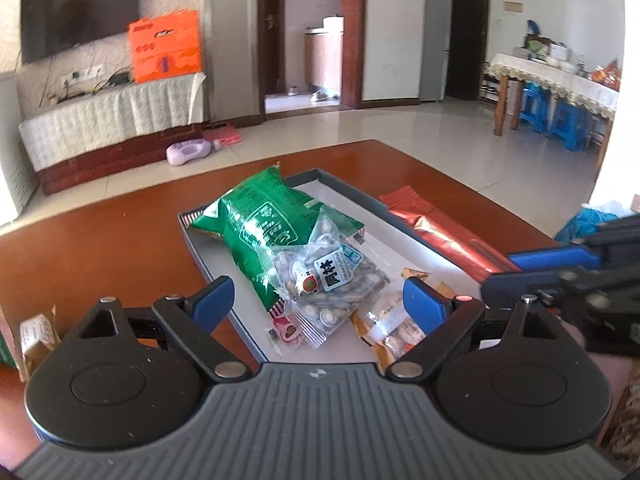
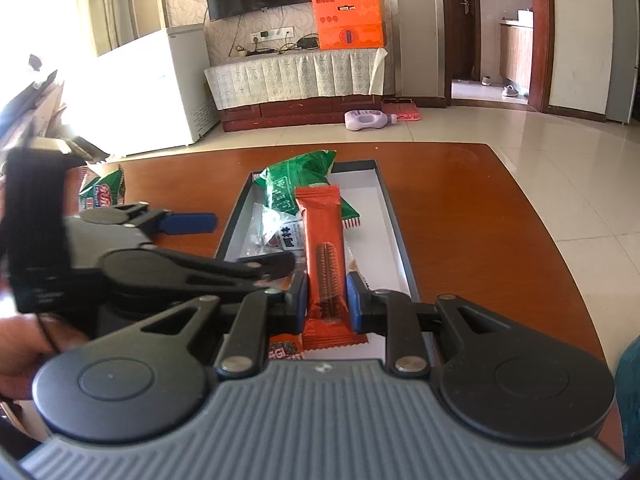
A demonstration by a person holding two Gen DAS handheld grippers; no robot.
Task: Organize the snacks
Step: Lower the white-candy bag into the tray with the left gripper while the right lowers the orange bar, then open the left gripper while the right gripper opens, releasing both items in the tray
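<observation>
A shallow grey tray [image 1: 352, 194] [image 2: 390, 208] lies on the brown table. In it lie a green snack bag [image 1: 256, 220] [image 2: 298, 176], a clear bag of wrapped candies [image 1: 332, 280] [image 2: 276, 232] and an orange-brown packet [image 1: 394, 330]. My left gripper [image 1: 318, 302] is open and empty above the tray's near end. My right gripper [image 2: 327, 300] is shut on a long red biscuit packet [image 2: 324, 256] [image 1: 444, 232] and holds it over the tray's right side. The right gripper shows at the right of the left wrist view [image 1: 560, 276], the left one at the left of the right wrist view [image 2: 188, 222].
Another green snack bag [image 2: 102, 192] lies on the table left of the tray. An orange-brown packet [image 1: 36, 332] lies at the table's left edge. The table [image 2: 480, 232] ends at rounded far corners. Behind are a TV cabinet, an orange box [image 2: 348, 20] and a white fridge [image 2: 160, 84].
</observation>
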